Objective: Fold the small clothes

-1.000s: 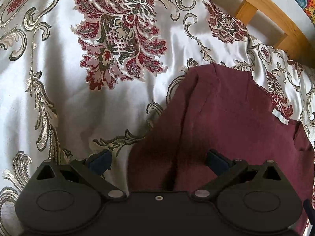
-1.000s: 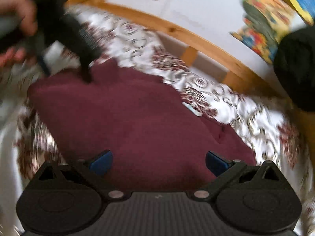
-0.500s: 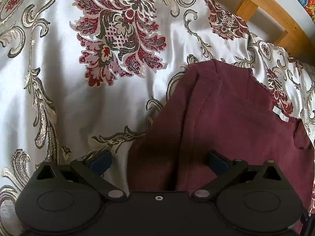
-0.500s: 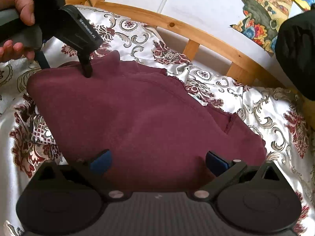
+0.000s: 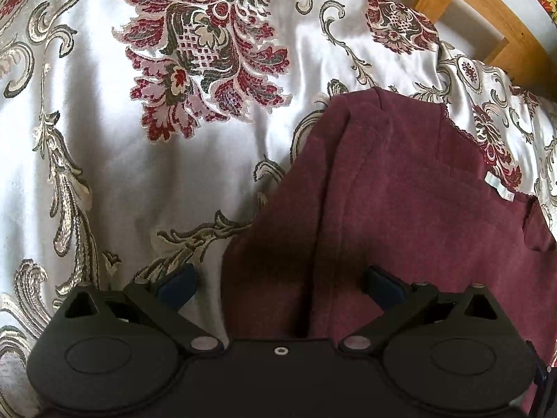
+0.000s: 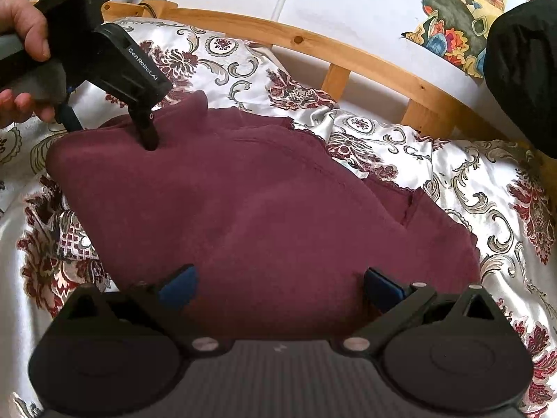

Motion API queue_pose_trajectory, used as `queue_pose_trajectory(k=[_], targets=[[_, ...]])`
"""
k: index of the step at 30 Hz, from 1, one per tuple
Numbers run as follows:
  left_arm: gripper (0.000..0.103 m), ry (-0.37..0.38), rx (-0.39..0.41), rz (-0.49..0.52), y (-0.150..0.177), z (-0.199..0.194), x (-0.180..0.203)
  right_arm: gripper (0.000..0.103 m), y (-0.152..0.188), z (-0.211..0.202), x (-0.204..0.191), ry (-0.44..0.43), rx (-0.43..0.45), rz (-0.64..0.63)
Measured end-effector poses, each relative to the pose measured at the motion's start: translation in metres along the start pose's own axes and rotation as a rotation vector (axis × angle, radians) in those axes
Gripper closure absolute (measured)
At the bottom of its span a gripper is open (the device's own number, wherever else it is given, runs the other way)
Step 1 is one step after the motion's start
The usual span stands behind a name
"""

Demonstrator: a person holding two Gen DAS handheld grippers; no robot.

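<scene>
Garment: a maroon cloth [image 6: 264, 209] lies spread on the bed, filling the middle of the right wrist view; in the left wrist view it runs from 6 o'clock up toward 1 o'clock.
Tag: a small white label [image 5: 501, 190] sticks out at the cloth's edge, at 3 o'clock in the left wrist view; any print on it is too small to read.
Trim: a fine scalloped edge runs along the cloth's far side near 2 o'clock in the right wrist view.
Bedspread: a shiny white cover [image 5: 104, 160] with dark red flowers and grey scrolls lies under the cloth.
Bed frame: a wooden rail [image 6: 376, 59] curves behind the cover from 10 to 3 o'clock in the right wrist view.
Left gripper [image 5: 278, 287]: fingers spread wide, holding nothing; the left blue pad [image 5: 175, 284] is over the cover, the right pad over a raised fold of cloth. In the right wrist view, at 10 o'clock, one black finger presses down onto the cloth's far corner.
Writing: white letters on the left gripper's body read "GenRobot.AI".
Hand: a hand [image 6: 24, 66] grips the left gripper's handle at 9 to 10 o'clock.
Right gripper [image 6: 278, 287]: fingers wide apart, nothing between them, both blue pads over the near part of the cloth.
Wall: bright pictures [image 6: 456, 14] hang at 1 o'clock; no words can be read on them.
</scene>
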State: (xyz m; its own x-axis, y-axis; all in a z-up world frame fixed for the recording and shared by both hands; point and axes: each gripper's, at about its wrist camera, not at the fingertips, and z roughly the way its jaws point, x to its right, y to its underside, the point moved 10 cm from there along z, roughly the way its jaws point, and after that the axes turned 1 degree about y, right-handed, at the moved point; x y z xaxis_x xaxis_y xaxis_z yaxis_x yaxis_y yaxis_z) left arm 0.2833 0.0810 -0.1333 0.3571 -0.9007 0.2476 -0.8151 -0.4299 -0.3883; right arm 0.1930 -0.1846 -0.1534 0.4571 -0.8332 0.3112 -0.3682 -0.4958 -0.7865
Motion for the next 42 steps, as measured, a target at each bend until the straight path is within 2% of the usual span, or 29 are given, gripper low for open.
queue_pose_trajectory(k=[6,11,15,20,22,24,28,36,42], targets=[[0.001,0.024,-0.002,-0.01,0.0,-0.002,0.001,0.0,0.0,0.0,0.0,-0.001,0.0,0.0],[0.004,0.056,0.034,-0.007,-0.003,-0.01,0.004,0.0,0.0,0.0,0.0,-0.001,0.0,0.001],[0.014,0.085,0.052,0.004,-0.005,-0.014,0.009,0.0,0.0,0.0,0.0,-0.001,0.0,0.0],[0.031,0.113,0.074,0.001,-0.006,-0.019,0.011,0.0,0.0,0.0,0.0,-0.002,0.0,0.001],[0.05,0.121,0.087,-0.006,-0.007,-0.021,0.011,0.0,0.0,-0.001,0.0,-0.002,0.0,0.0],[0.061,0.125,0.097,-0.008,-0.008,-0.023,0.011,0.0,0.0,-0.001,0.0,-0.002,0.0,0.0],[0.073,0.14,0.121,-0.006,-0.009,-0.027,0.012,0.0,0.0,-0.001,0.001,-0.002,0.001,0.0],[0.084,0.19,0.181,0.014,-0.012,-0.041,0.019,0.0,0.001,0.0,0.002,-0.008,-0.008,0.006],[0.087,0.239,0.255,0.053,-0.012,-0.065,0.034,0.0,-0.004,0.001,0.005,-0.047,-0.098,0.001]])
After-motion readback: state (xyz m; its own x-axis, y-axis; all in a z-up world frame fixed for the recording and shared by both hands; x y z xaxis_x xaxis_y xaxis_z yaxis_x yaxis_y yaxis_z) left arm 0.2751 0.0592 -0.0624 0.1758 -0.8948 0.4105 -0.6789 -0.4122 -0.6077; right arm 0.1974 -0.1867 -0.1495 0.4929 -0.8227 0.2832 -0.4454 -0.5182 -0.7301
